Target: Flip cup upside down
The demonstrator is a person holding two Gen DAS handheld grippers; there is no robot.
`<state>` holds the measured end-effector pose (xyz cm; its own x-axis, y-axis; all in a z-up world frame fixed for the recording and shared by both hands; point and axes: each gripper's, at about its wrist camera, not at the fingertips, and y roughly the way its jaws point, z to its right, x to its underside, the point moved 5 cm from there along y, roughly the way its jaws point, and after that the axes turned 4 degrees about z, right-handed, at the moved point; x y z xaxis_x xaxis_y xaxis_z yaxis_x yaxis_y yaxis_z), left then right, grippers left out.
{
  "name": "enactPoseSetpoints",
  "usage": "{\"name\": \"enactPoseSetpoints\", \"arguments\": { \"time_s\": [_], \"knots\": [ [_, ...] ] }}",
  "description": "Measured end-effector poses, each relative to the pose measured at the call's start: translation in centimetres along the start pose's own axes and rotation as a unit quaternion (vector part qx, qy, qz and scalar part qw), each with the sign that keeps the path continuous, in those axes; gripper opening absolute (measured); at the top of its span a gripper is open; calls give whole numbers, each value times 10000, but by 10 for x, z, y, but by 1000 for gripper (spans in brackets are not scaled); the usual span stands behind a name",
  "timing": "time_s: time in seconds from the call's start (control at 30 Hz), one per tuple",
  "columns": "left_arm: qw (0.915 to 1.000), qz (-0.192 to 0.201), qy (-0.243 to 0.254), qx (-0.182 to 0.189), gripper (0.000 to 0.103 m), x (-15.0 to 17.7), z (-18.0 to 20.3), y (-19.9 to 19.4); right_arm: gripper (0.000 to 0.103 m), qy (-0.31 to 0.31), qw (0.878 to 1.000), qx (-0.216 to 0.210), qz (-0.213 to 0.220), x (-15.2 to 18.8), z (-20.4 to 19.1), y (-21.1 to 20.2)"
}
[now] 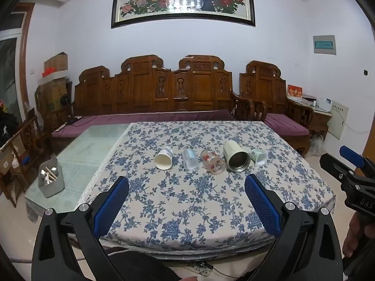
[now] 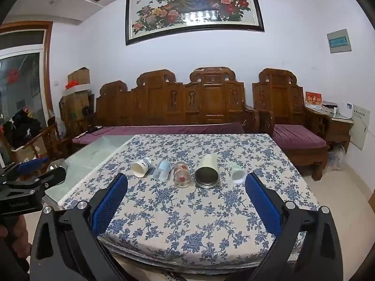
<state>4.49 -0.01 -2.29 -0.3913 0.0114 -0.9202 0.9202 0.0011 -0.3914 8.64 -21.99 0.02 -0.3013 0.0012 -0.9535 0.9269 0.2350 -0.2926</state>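
Five cups lie sideways mid-frame: the paper cup [image 1: 164,160], the steel-lined tumbler [image 1: 236,156]. Both the left gripper [image 1: 187,207] and right gripper [image 2: 186,207] gape empty; a nudge could roll one away.

left gripper [image 1: 186,188]: black frame, silver screws, blue meshed pads
right gripper [image 2: 186,187]: same build

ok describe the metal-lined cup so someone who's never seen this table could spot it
On the blue-flowered tablecloth, five cups lie on their sides in a row. Counting from the left, it is the fourth, the cream tumbler. It is the biggest, and the only one with a dark metal inside.
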Motion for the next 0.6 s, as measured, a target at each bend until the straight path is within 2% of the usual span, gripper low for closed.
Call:
{"name": "enactPoseSetpoints", "arguments": {
  "time_s": [0.6],
  "knots": [
    [9999, 108, -11, 13, 95, -4, 3, -1, 100, 42, 10000, -2, -24, -1, 2, -1]
  ]
}}
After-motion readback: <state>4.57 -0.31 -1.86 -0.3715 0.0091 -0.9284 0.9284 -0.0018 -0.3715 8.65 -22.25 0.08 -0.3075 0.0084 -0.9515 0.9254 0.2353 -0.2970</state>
